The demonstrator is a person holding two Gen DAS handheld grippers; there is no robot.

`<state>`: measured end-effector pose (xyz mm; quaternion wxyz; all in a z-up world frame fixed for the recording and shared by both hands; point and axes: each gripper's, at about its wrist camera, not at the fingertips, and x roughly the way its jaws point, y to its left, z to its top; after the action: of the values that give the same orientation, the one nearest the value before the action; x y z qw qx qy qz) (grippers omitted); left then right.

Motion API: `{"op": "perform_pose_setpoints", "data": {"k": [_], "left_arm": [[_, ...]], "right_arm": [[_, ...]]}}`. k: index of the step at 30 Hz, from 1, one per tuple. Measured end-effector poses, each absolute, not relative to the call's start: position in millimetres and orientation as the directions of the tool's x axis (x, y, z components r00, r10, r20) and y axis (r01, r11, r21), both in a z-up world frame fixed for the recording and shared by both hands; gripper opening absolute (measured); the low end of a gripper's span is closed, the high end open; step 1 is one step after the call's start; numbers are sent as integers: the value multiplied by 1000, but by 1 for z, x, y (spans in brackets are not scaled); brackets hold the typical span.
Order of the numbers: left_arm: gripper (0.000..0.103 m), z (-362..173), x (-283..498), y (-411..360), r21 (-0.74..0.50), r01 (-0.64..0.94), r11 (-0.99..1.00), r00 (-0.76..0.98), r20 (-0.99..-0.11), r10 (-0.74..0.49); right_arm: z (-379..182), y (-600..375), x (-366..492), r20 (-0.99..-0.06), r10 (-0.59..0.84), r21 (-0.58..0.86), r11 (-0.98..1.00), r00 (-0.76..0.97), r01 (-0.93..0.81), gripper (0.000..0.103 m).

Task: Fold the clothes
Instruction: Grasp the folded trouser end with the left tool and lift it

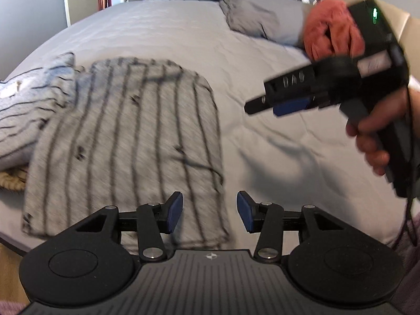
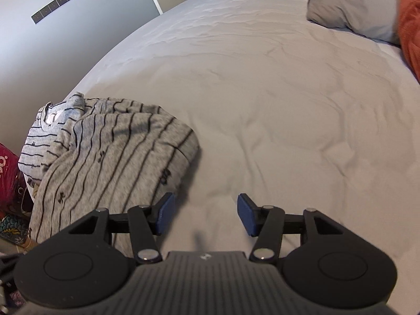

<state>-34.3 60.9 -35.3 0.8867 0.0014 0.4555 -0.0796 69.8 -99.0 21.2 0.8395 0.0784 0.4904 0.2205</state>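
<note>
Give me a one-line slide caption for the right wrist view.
Open right gripper above the bed, empty, beside a folded striped shirt.

The folded striped garment (image 2: 110, 162) lies on the bed (image 2: 262, 92) at its near left edge, partly overlapping 1 striped garment (image 2: 44, 141) behind it; pillow (image 2: 351, 8) far right.
</note>
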Motion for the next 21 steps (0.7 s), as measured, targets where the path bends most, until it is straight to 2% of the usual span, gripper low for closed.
{"op": "perform_pose_setpoints", "data": {"k": [7, 14, 17, 21], "left_arm": [[42, -66, -21, 37, 84, 128, 988, 566, -824, -4], [23, -68, -19, 50, 100, 158, 982, 563, -826, -6], [19, -61, -24, 64, 60, 168, 984, 552, -833, -44], [18, -50, -33, 84, 3, 170, 985, 543, -835, -91]], "right_arm": [[19, -119, 54, -795, 437, 332, 894, 420, -301, 60], [17, -118, 45, -782, 433, 224, 866, 447, -448, 63], [16, -106, 45, -773, 427, 88, 805, 469, -587, 63], [13, -81, 40, -753, 407, -183, 626, 518, -758, 66]]}}
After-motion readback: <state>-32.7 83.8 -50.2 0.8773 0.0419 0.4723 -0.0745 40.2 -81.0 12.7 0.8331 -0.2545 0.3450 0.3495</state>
